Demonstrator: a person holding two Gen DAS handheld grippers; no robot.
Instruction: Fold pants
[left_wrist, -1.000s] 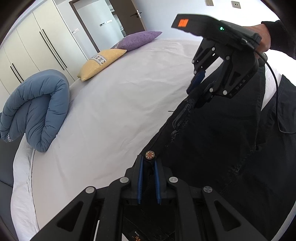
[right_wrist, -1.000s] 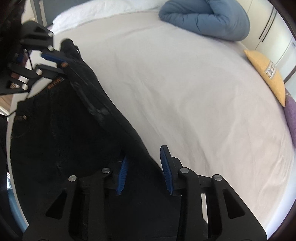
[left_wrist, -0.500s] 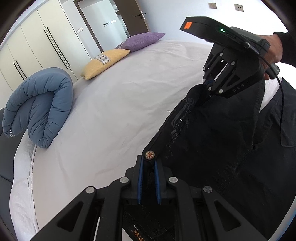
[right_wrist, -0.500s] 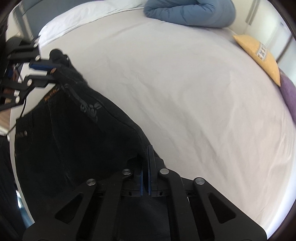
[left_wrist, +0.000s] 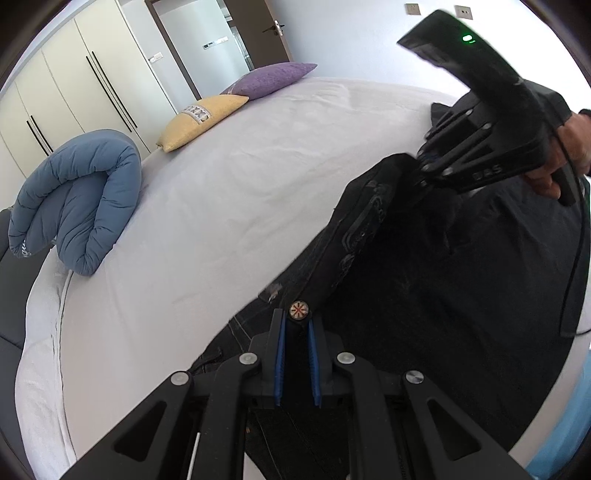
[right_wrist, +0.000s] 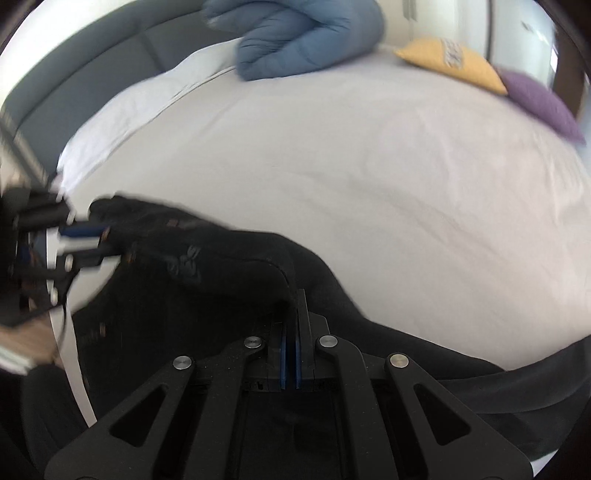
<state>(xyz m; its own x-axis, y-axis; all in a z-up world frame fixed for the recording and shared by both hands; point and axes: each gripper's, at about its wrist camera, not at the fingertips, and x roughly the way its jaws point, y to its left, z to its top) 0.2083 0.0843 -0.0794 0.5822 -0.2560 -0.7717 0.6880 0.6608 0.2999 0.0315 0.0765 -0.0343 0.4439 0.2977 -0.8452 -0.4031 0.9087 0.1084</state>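
Black pants (left_wrist: 424, 295) lie over the near side of a white bed (left_wrist: 221, 184). At the bottom of the left wrist view, my left gripper (left_wrist: 295, 325) is shut on the waistband just below its metal button (left_wrist: 297, 309). A person's hand (left_wrist: 569, 147) holds my right gripper (left_wrist: 424, 164) at the upper right, clamped on another part of the top edge. The right wrist view is blurred. There my right gripper (right_wrist: 297, 299) is shut on a raised fold of the pants (right_wrist: 207, 266), and my left gripper (right_wrist: 85, 240) grips the same edge at the far left.
A rolled blue duvet (left_wrist: 74, 199) lies at the bed's left end, also seen as the duvet (right_wrist: 306, 40) at the top. A yellow pillow (left_wrist: 199, 118) and a purple pillow (left_wrist: 273, 77) sit at the far side. Wardrobe doors (left_wrist: 74, 74) stand behind.
My right gripper went from open around the pants edge to shut on it, then rolled and lifted. Both grippers shifted across the bed, pulling the top edge up between them.
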